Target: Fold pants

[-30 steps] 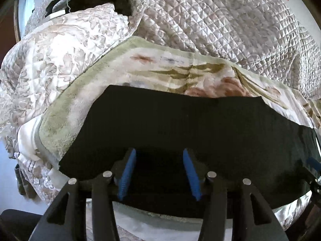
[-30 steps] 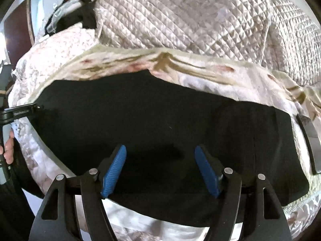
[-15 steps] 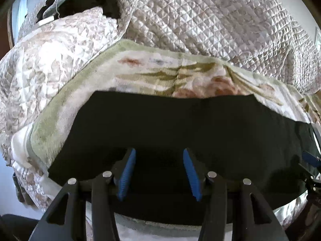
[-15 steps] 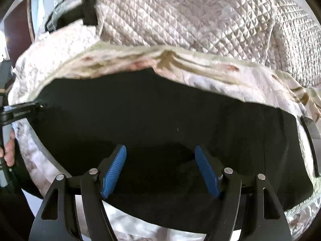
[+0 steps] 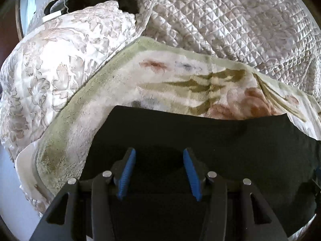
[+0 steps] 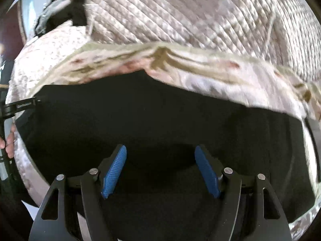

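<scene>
Black pants [image 5: 200, 140] lie flat across a floral fleece blanket [image 5: 160, 80] on a bed. In the left wrist view my left gripper [image 5: 158, 150] hangs open over the pants near their left end, with only flat cloth under its blue pads [image 5: 127, 172]. The right wrist view is blurred. It shows the same pants [image 6: 160, 110] filling the middle, and my right gripper [image 6: 160, 147] stands wide open above them near the front edge. The left gripper [image 6: 22, 105] and the hand [image 6: 9, 140] holding it show at that view's left edge.
A quilted beige bedspread [image 5: 240, 20] rises behind the blanket. A patterned quilt [image 5: 50, 70] bulges at the left, and dark clothes [image 5: 124, 0] are heaped at the back left. The bed's edge drops to a pale floor [image 5: 12, 200] at the lower left.
In the left wrist view the pants have slid right and lower as my left gripper shifted toward their left end. The right wrist view has moved slightly and turned blurry. Both jaws stand as wide as before.
</scene>
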{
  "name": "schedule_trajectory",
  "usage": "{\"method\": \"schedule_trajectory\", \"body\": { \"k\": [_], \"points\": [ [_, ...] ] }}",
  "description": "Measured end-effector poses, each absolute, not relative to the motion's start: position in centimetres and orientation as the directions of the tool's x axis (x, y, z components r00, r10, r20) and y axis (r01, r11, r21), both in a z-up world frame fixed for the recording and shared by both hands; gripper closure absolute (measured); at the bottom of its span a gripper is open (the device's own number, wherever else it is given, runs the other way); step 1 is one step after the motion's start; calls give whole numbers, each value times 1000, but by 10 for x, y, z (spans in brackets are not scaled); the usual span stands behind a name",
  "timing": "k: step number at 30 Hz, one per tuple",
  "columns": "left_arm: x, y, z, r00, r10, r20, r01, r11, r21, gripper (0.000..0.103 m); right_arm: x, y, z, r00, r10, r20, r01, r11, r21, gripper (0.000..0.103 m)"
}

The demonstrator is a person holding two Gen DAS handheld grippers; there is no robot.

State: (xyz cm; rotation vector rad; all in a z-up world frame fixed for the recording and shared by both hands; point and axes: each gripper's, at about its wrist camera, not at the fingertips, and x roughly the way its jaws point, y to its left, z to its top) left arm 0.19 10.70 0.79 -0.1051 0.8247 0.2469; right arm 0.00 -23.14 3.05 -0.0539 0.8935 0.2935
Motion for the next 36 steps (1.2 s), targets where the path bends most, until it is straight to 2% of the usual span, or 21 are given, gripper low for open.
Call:
{"method": "schedule_trajectory", "body": {
  "k": [13, 23, 26, 28, 31, 32, 34, 36],
  "points": [
    [-29, 102, 28, 680, 108, -725, -198, 979, -40, 51, -22, -236, 51, 598, 313, -738, -311, 939, 147, 32],
    [-34, 154, 21, 676, 157, -720, -276, 960, -49, 37, -16, -224, 55, 565, 377, -734, -382, 908, 172, 32],
    [-31, 166, 5, 648, 174, -741, -305, 951, -43, 36, -12, -217, 51, 549, 393, -737, -408, 896, 174, 32],
    [-34, 173, -3, 665, 136, -734, -296, 951, -92, 32, -8, -214, 47, 529, 399, -749, -419, 890, 178, 32],
    [-33, 167, -5, 673, 155, -723, -286, 956, -61, 32, -3, -211, 42, 514, 407, -755, -431, 883, 183, 32],
    [-33, 165, -6, 673, 159, -723, -287, 956, -57, 34, -2, -212, 40, 515, 407, -755, -426, 885, 186, 32],
    [-32, 161, -4, 677, 142, -722, -266, 962, -60, 48, -1, -215, 37, 519, 421, -744, -413, 886, 213, 32],
    [-32, 155, -1, 685, 108, -720, -235, 969, -78, 79, -2, -219, 37, 525, 428, -736, -395, 888, 235, 32]
  ]
}}
